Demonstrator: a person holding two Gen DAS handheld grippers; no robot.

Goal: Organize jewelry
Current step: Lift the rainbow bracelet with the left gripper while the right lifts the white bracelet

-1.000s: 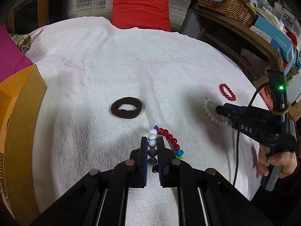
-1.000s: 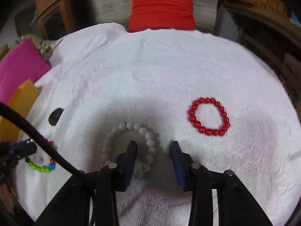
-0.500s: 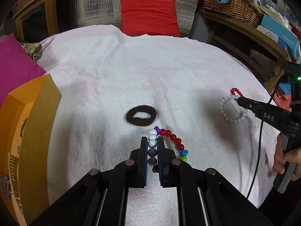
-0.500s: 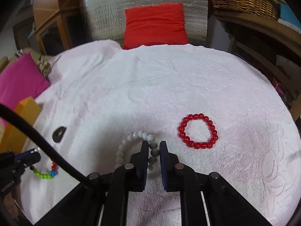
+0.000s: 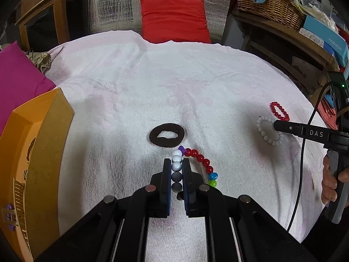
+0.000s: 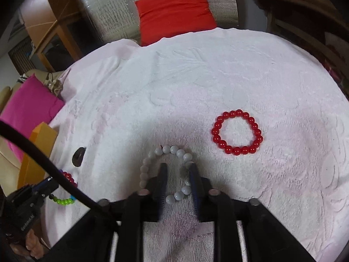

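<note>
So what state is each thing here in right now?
Left gripper: jaws shut on the multicolored bracelet.
Right gripper: jaws just opened, straddling the white bracelet, not pressing.
Red bracelet: flat, untouched.
Black hair tie: flat, untouched.

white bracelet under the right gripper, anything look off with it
Yes. The white bracelet lies flat on the towel, and the right gripper, its jaws just opening, stands apart with only the bracelet's right side between the fingers, not pinched.
</note>
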